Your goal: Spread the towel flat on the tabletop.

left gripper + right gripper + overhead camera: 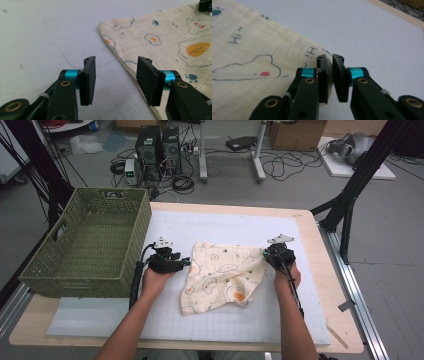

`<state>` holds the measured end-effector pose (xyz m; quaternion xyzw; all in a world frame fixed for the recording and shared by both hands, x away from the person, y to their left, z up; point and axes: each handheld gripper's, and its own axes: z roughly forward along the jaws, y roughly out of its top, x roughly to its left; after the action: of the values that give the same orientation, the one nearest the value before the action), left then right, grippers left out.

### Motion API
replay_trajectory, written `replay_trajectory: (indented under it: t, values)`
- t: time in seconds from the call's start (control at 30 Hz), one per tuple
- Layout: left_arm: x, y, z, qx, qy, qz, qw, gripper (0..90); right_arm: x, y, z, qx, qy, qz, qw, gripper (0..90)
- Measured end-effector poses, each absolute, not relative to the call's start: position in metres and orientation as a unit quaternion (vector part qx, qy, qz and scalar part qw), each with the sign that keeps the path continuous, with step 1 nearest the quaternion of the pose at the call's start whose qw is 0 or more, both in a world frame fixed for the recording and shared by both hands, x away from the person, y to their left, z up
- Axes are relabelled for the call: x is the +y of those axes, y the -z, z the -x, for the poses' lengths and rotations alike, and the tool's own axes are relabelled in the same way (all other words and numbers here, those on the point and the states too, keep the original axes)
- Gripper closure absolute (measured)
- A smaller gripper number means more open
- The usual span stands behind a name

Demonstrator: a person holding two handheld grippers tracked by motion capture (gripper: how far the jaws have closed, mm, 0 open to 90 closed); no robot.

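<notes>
The right gripper [329, 75] pinches the cloth's [225, 275] edge, its fingers nearly pressed together; the left gripper [116, 80] waits beside the cloth's opposite edge, fingers spread.

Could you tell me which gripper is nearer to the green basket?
Left. The left gripper sits just right of the basket, at the cloth's left edge; the right gripper is at the cloth's far right corner.

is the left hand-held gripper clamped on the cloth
No: in the left gripper view the left hand-held gripper stands with its jaws apart, the cloth edge lying unpinched between them.
</notes>
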<state>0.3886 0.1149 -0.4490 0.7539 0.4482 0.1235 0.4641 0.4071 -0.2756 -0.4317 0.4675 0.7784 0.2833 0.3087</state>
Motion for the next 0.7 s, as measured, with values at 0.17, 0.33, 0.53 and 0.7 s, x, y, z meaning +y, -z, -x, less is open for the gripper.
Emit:
replay_trajectory:
  t: [0.17, 0.33, 0.53, 0.7]
  values:
    - [0.104, 0.45, -0.387, 0.434, -0.119, -0.763, 0.464, 47.9, -0.277, 0.425, -0.394, 0.772, -0.332, -0.459, 0.288, 60.4]
    - [0.092, 0.451, -0.387, 0.425, -0.134, -0.777, 0.445, 43.9, -0.285, 0.414, -0.374, 0.769, -0.369, -0.449, 0.266, 53.1]
    - [0.08, 0.451, -0.389, 0.408, -0.146, -0.796, 0.423, 44.3, -0.29, 0.401, -0.339, 0.763, -0.413, -0.427, 0.255, 47.3]
    - [0.068, 0.45, -0.388, 0.379, -0.181, -0.816, 0.398, 57.2, -0.285, 0.404, -0.317, 0.766, -0.431, -0.411, 0.244, 46.6]
